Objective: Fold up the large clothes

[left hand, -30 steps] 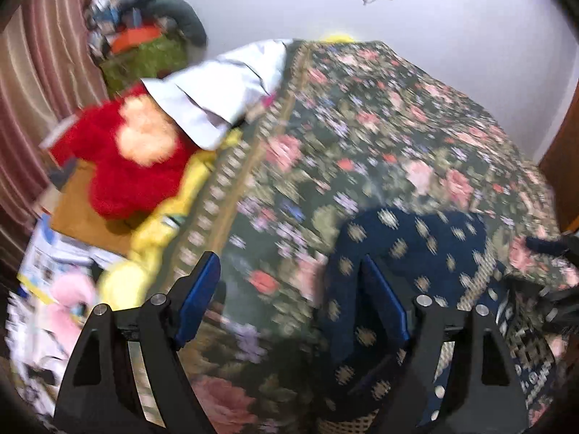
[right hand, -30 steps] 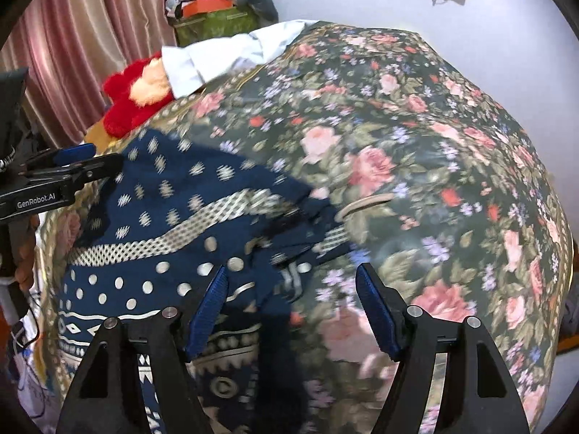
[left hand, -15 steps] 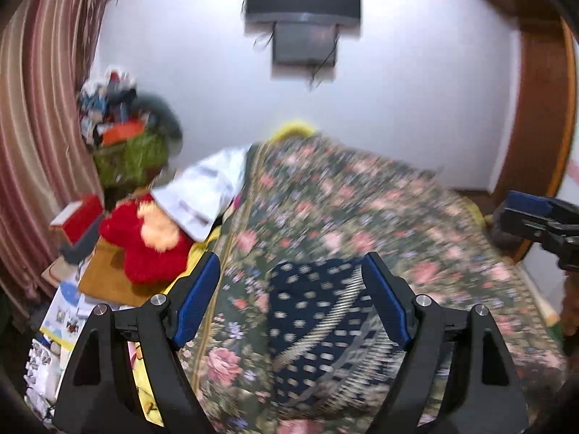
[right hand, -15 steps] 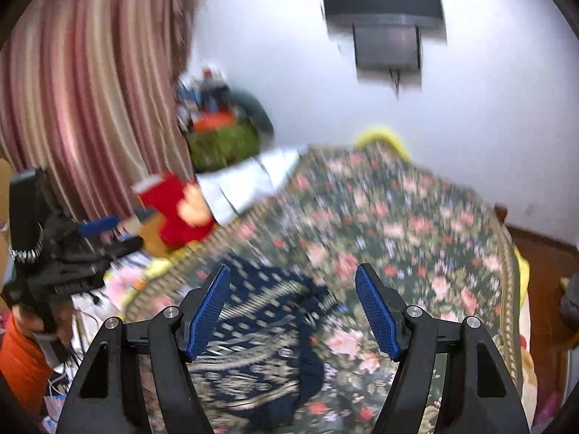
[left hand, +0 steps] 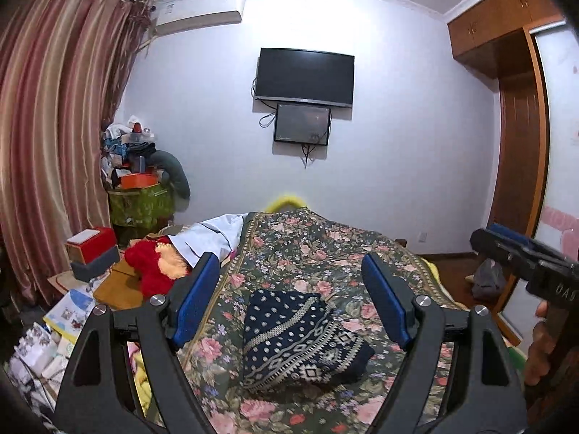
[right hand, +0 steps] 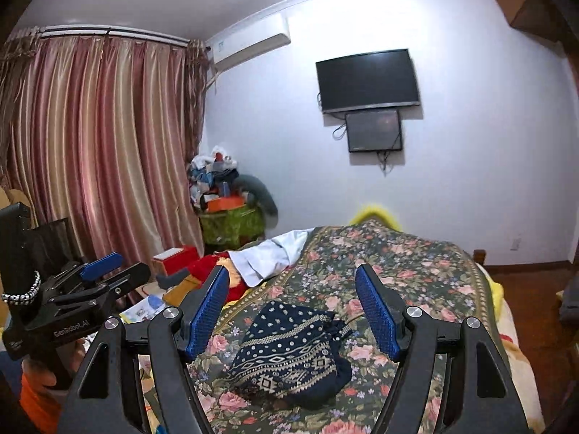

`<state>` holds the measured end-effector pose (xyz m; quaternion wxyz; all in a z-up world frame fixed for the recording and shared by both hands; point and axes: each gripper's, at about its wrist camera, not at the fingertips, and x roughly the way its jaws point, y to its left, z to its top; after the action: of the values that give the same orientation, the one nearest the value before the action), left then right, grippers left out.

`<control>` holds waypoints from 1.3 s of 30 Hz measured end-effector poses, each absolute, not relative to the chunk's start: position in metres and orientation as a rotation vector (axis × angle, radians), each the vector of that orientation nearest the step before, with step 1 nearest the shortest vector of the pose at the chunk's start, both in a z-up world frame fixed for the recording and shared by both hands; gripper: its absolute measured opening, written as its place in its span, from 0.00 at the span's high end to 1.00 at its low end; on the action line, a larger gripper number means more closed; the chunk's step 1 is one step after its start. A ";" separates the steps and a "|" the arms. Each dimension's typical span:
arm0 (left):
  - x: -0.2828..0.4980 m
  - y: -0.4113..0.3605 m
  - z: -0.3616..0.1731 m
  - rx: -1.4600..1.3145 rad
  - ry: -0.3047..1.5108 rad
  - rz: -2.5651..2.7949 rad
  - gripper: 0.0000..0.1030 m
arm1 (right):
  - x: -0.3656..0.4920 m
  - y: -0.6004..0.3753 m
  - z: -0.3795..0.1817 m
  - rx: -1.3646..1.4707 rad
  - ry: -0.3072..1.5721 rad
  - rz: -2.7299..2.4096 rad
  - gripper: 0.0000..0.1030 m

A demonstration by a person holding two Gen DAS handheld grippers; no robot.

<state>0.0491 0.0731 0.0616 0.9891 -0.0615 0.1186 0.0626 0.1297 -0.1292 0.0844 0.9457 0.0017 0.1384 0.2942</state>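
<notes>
Navy patterned garment (left hand: 300,340) lies folded on the floral bedspread (left hand: 325,246), beyond the left gripper (left hand: 291,298), released and empty. Right view: right gripper (right hand: 291,311) gapes empty above it; "GenRobot.AI" marks the other tool, far left.

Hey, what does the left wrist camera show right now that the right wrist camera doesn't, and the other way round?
Only the left wrist view shows the wooden wardrobe on the right and the right gripper from the side. Only the right wrist view shows the curtain rail and the left gripper in a hand with an orange sleeve. Both show the folded navy patterned garment lying free on the floral bedspread, the wall television, the red plush toy, the striped curtain, and each camera's own blue-padded fingers open and empty.
</notes>
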 end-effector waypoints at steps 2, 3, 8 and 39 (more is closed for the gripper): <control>0.040 0.069 0.061 -0.121 0.231 0.132 0.21 | 0.120 -0.130 0.082 -0.007 0.283 0.570 0.17; 0.037 0.067 0.061 -0.118 0.230 0.134 0.21 | 0.117 -0.131 0.080 -0.006 0.282 0.557 0.11; 0.027 0.060 0.055 -0.121 0.231 0.153 0.08 | 0.108 -0.133 0.076 0.000 0.287 0.517 0.00; 0.033 0.064 0.043 -0.147 0.272 0.164 0.07 | 0.101 -0.125 0.068 -0.055 0.305 0.522 0.00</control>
<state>0.0330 0.0645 0.0430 0.9847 -0.0729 0.1354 0.0817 0.1008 -0.1252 0.0681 0.9543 -0.0270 0.1499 0.2570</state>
